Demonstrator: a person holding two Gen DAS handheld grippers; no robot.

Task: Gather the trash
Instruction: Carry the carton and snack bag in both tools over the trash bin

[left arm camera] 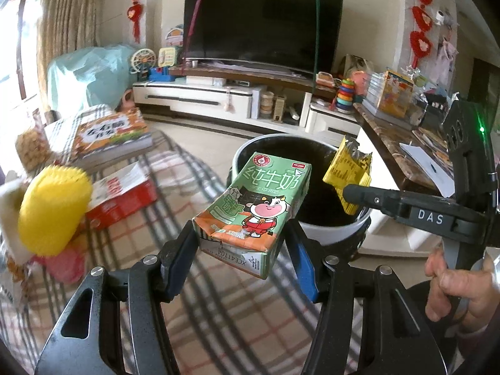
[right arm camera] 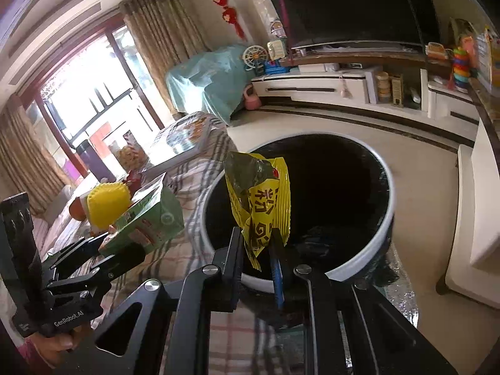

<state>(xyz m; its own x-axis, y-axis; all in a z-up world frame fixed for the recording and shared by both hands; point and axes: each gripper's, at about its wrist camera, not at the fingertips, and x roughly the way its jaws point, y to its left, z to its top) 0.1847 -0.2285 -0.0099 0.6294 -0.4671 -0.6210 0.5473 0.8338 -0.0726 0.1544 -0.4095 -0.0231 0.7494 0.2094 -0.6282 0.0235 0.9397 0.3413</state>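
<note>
A green milk carton (left arm camera: 253, 209) with a cartoon cow is clamped between the pads of my left gripper (left arm camera: 242, 243), just short of the near rim of a round white bin (left arm camera: 331, 232) lined with a black bag. My right gripper (right arm camera: 257, 243) is shut on a crumpled yellow wrapper (right arm camera: 261, 200), which hangs over the bin's (right arm camera: 359, 268) dark opening. In the left wrist view the right gripper (left arm camera: 347, 192) reaches in from the right with the wrapper (left arm camera: 347, 172). The right wrist view shows the left gripper (right arm camera: 125, 247) and carton (right arm camera: 147, 222) at the left.
A plaid cloth (left arm camera: 187, 168) covers the table, with books (left arm camera: 109, 137), a red box (left arm camera: 122, 197) and a yellow spiky toy (left arm camera: 53, 209) on it. A TV (left arm camera: 262, 22) on a white cabinet stands behind. A cluttered dark counter (left arm camera: 403, 137) runs along the right. A hand (left arm camera: 453, 287) grips the right handle.
</note>
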